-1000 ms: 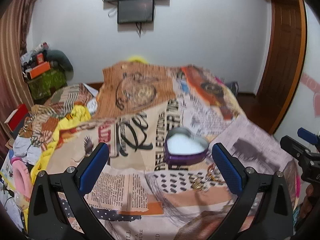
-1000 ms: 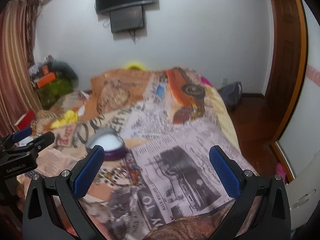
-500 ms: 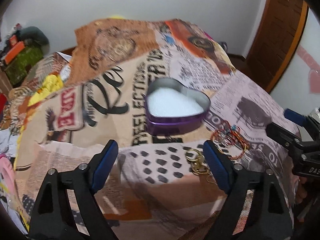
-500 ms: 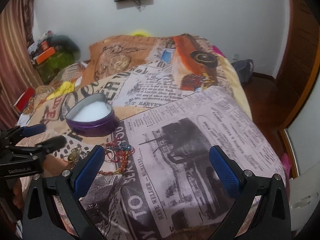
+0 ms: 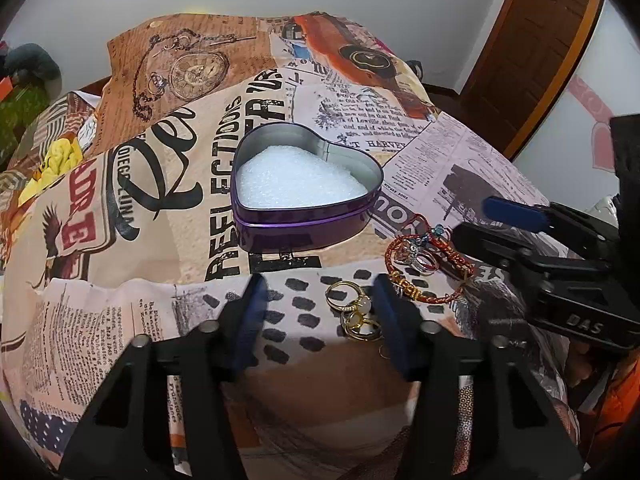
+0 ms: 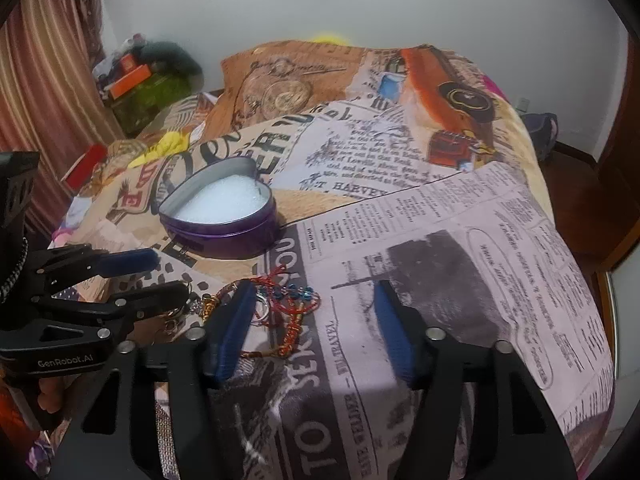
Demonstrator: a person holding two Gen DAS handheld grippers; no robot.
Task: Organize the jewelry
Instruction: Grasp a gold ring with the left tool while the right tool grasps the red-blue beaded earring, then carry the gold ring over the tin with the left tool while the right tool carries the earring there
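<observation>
A purple heart-shaped tin (image 5: pixel 304 196) with white filling lies open on the printed bedspread; it also shows in the right wrist view (image 6: pixel 224 216). Gold rings (image 5: pixel 352 312) lie just in front of it, beside my left gripper's right finger. A red beaded bracelet (image 5: pixel 432 264) with small silver rings lies to their right, also seen in the right wrist view (image 6: pixel 288 304). My left gripper (image 5: pixel 320 312) is open and empty, low over the cloth. My right gripper (image 6: pixel 316 320) is open and empty, its left finger next to the bracelet.
The bedspread (image 6: pixel 460 240) drops off at the right toward a wooden floor and door (image 5: pixel 540 48). Clothes and boxes (image 6: pixel 136 80) are piled at the far left by a curtain. A white wall stands behind the bed.
Both grippers have tilted down and moved closer to the tin and jewelry. Both pairs of jaws have narrowed but stay open.
</observation>
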